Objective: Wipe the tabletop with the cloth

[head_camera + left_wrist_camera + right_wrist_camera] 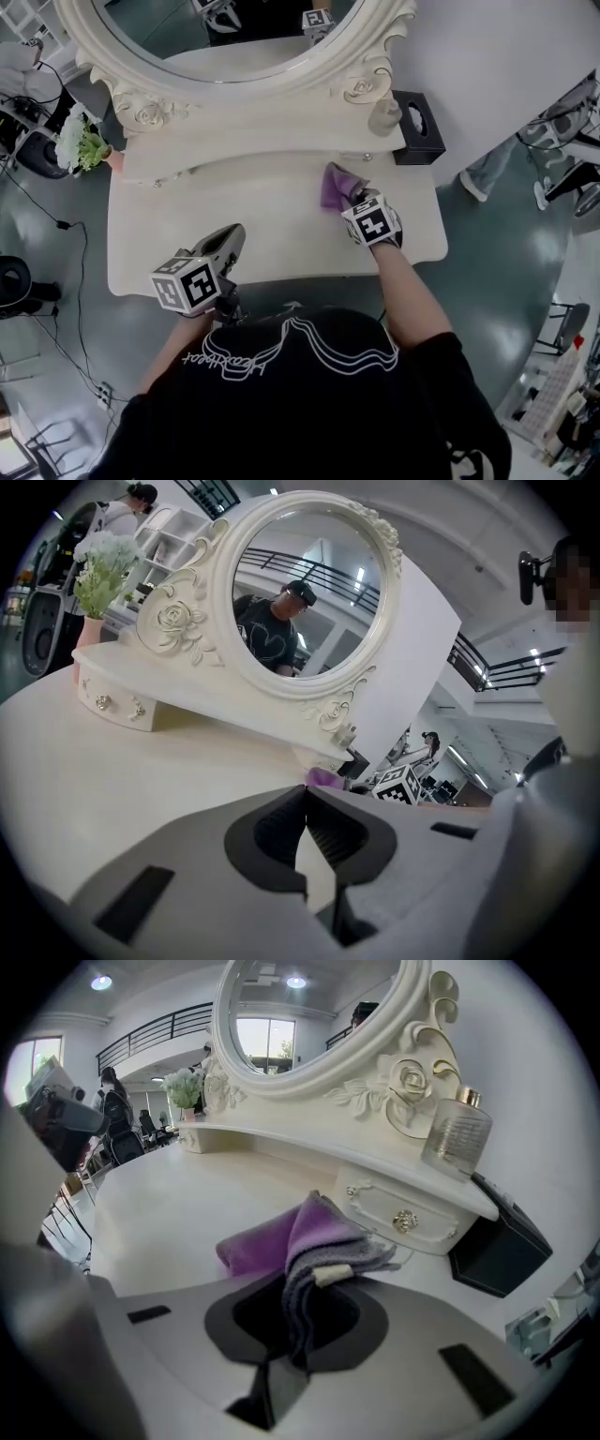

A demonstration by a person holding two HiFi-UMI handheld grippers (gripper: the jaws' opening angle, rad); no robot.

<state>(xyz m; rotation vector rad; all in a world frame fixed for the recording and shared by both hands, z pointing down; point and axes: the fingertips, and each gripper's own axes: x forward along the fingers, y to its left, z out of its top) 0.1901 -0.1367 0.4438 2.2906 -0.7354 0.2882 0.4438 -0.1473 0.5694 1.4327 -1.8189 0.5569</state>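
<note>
At the left rear corner of the tabletop, a pot of flowers stands at the end of the raised shelf that carries the oval mirror. The left half of the tabletop is bare from the shelf to the front edge.

The left gripper is over the front edge, left of centre, and points toward the rear right. Its jaws are closed tip to tip, with nothing between them.

The cloth, purple with grey folds, lies right of centre, just in front of the shelf. Bare surface extends to its left and in front of it. The right gripper reaches in from the front. Its jaws are clamped on the near end of the cloth, and the bunched folds stand up between the pads. The far end of the cloth rests on the tabletop.

Just right of the cloth is a small drawer set under the shelf. A glass bottle stands on the shelf above the drawer. A black box occupies the right rear corner. A narrow bare strip runs between the right gripper and the right edge.
</note>
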